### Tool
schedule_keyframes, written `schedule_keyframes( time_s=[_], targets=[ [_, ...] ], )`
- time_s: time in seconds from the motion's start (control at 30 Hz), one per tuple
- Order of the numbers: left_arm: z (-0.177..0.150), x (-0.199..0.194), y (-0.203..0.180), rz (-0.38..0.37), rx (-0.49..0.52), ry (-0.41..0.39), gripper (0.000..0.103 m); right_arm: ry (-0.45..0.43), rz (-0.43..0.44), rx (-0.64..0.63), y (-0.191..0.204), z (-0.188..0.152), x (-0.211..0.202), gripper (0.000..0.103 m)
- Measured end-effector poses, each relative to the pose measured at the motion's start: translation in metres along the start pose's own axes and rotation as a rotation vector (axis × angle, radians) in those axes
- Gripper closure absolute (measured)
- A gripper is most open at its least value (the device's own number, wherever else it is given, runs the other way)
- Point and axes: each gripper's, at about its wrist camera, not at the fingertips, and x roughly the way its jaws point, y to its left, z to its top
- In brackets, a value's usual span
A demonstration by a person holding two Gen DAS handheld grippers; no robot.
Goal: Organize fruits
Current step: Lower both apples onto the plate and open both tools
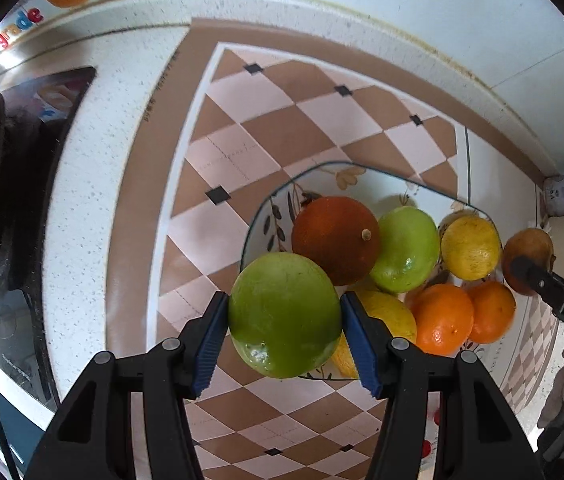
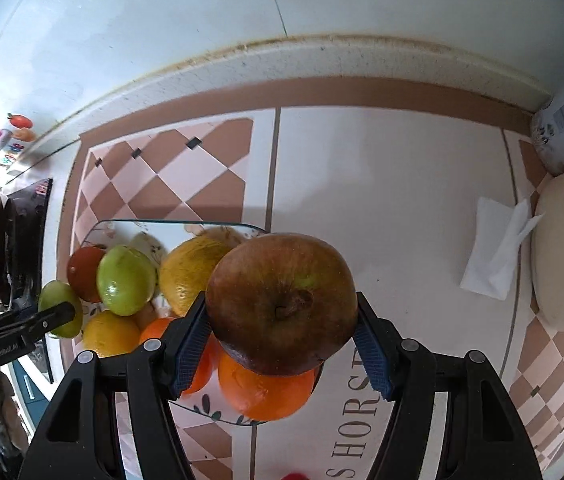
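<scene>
Holding green fruit [image 1: 285,316] in left tool [image 1: 285,322], clamped at widest girth, above plate [image 1: 260,224] edge | right tool [image 2: 282,320] grips brown apple [image 2: 282,304] over plate's other side | both likely firm, smooth, slip-prone; squeeze mid-body | tools tilted down over worktop [image 2: 381,200]

Coloured letters on the wall sticker [image 1: 14,32] read "upgrade". The right gripper [image 1: 529,276], seen from the left wrist camera, carries a small "DAS" label. The left gripper [image 2: 58,316], in the right wrist view, bears a blurred word, perhaps "GenRobot.AI". The bench mat [image 2: 361,412] shows "S HORS".
</scene>
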Motion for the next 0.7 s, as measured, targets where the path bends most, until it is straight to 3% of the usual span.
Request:
schedule_keyframes(
  time_s=[0.17, 0.27, 0.33, 0.47, 0.53, 0.7],
  targets=[
    [0.0, 0.009, 0.002, -0.008, -0.027, 0.037, 0.049, 0.035, 0.03, 0.024, -0.001, 0.003, 0.006, 0.031],
    [0.0, 0.008, 0.001, 0.003, -0.022, 0.022, 0.045, 0.056, 0.057, 0.043, -0.002, 0.002, 0.004, 0.022],
    [0.002, 0.003, 0.002, 0.004, -0.021, 0.005, 0.028, 0.051, 0.045, 0.04, -0.002, 0.002, 0.002, 0.022],
    [0.003, -0.01, -0.001, 0.014, -0.011, -0.033, 0.022, 0.041, 0.032, 0.039, -0.001, -0.005, -0.006, 0.018],
    [0.003, -0.017, -0.002, 0.029, 0.0, -0.053, 0.006, 0.027, 0.019, 0.027, 0.002, -0.01, -0.013, 0.01],
    [-0.007, -0.034, -0.006, 0.047, 0.022, -0.102, 0.005, -0.033, -0.039, -0.004, 0.02, -0.033, -0.037, 0.009]
  ],
)
